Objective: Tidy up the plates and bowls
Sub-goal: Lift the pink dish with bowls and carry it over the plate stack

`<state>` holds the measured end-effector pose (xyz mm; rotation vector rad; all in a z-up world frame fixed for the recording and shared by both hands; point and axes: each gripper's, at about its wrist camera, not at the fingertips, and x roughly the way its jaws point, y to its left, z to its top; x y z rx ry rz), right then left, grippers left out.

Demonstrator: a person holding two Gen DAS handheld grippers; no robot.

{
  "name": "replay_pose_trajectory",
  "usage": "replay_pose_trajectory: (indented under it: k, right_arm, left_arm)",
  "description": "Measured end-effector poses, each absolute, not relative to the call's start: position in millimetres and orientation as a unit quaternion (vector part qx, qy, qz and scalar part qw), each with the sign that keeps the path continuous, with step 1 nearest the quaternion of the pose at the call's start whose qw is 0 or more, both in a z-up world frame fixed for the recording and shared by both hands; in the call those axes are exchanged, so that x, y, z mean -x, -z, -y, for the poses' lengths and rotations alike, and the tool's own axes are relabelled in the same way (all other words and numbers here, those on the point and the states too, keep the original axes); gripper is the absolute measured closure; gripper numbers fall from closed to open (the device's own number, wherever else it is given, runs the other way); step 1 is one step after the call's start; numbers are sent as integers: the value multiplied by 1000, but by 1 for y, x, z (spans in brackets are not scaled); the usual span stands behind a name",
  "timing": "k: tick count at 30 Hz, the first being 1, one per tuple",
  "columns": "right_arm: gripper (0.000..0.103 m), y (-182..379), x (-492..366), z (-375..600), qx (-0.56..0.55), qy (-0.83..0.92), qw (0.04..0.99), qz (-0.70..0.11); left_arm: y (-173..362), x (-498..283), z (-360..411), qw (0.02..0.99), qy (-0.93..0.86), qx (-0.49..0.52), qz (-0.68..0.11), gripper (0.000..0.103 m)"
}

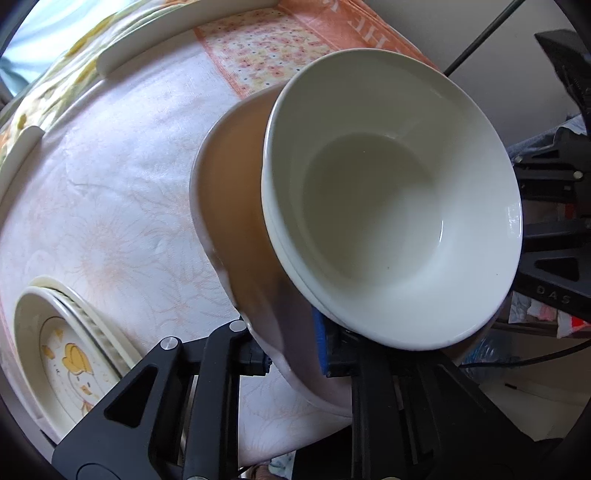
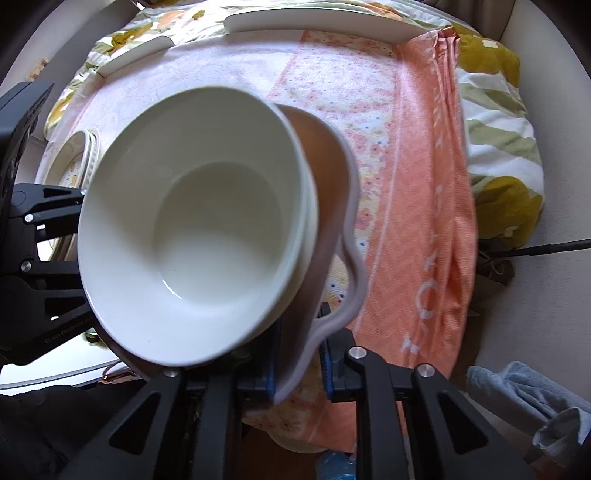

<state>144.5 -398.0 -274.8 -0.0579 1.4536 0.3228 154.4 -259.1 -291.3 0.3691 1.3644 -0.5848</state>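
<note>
Both grippers, left gripper (image 1: pixel 295 350) and right gripper (image 2: pixel 297 363), have their jaws clamped on the wavy-rimmed pinkish outer bowl (image 1: pixel 236 206) holding nested glossy white ceramic bowls (image 1: pixel 391 199); duck-print plates (image 1: pixel 70 354) sit stacked, flat white plates (image 2: pixel 317 20) remain unsorted.

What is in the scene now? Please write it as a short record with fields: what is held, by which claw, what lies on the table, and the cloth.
held: pink wavy-rimmed bowl with white bowls nested inside, lifted and tilted
left claw: shut on the pink bowl's rim
right claw: shut on the same rim
on table: stack of duck-print plates; white plates at the far edge
cloth: pale pink tablecloth, orange floral towel over it
</note>
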Motion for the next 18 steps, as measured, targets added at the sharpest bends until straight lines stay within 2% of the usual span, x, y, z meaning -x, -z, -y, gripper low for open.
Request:
replay_pose_trajectory:
  k: [2, 11, 18]
  right_arm:
    - [93, 279, -145, 395, 19, -155, 737, -658]
    - [93, 275, -138, 382, 31, -161, 764, -624]
    - [93, 247, -150, 378, 53, -172, 779, -601]
  left_arm:
    - [291, -154, 257, 726, 268, -162, -612, 89]
    - [278, -150, 250, 750, 266, -177, -579, 90]
    - [247, -147, 233, 774, 247, -161, -561, 90]
